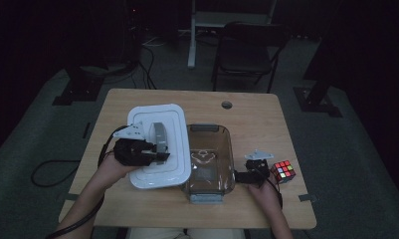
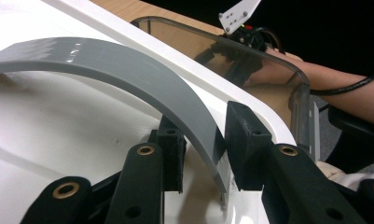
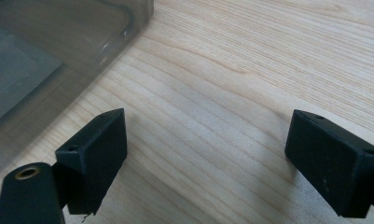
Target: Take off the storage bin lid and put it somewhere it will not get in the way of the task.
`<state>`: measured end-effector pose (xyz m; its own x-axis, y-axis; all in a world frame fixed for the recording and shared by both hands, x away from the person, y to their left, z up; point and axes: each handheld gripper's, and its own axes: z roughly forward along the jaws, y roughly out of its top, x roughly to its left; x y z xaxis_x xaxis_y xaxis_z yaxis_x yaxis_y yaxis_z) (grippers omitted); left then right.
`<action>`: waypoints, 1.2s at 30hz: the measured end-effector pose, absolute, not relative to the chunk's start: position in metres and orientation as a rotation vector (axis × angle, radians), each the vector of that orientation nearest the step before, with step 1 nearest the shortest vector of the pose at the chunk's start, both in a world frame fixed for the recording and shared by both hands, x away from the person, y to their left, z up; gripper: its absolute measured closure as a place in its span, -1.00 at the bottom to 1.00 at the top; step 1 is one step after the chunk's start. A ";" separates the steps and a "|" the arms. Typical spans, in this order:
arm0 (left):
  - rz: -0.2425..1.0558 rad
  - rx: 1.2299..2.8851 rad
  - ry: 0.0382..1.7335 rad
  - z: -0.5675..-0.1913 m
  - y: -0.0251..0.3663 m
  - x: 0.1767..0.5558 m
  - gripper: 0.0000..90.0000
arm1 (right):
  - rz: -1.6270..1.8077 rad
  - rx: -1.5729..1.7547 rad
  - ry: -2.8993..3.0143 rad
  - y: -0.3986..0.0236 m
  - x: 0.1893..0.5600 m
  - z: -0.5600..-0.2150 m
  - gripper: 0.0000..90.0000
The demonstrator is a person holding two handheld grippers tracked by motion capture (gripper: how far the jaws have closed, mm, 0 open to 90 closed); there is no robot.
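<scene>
A white lid (image 1: 157,149) with a grey arched handle (image 1: 159,135) lies tilted, its right edge over the rim of a clear smoky bin (image 1: 209,164). My left gripper (image 1: 154,153) is shut on that grey handle (image 2: 175,93); both pads (image 2: 245,135) press its lower end against the white lid (image 2: 49,121). The bin (image 2: 268,70) shows just beyond the lid's edge. My right gripper (image 1: 244,175) rests on the table at the bin's right side, open, with bare wood between its fingers (image 3: 98,154). The bin's wall (image 3: 58,51) sits to the upper left there.
A Rubik's cube (image 1: 283,171) sits on the wooden table (image 1: 251,119) just right of my right gripper. A cable hole (image 1: 227,104) is near the far edge. A chair (image 1: 247,50) and desk legs stand beyond the table.
</scene>
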<state>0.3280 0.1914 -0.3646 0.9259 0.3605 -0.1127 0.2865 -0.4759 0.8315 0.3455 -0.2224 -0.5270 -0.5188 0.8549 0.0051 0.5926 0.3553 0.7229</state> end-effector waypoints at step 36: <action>-0.046 2.112 0.483 -0.452 0.226 0.359 0.54 | 0.966 1.269 2.249 -0.222 0.345 -0.527 -0.72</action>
<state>0.3594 0.2257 -0.4524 0.9217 0.3214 -0.2169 0.3569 -0.4842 0.7988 0.3455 -0.2224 -0.5271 -0.5189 0.8548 0.0045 0.5920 0.3556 0.7232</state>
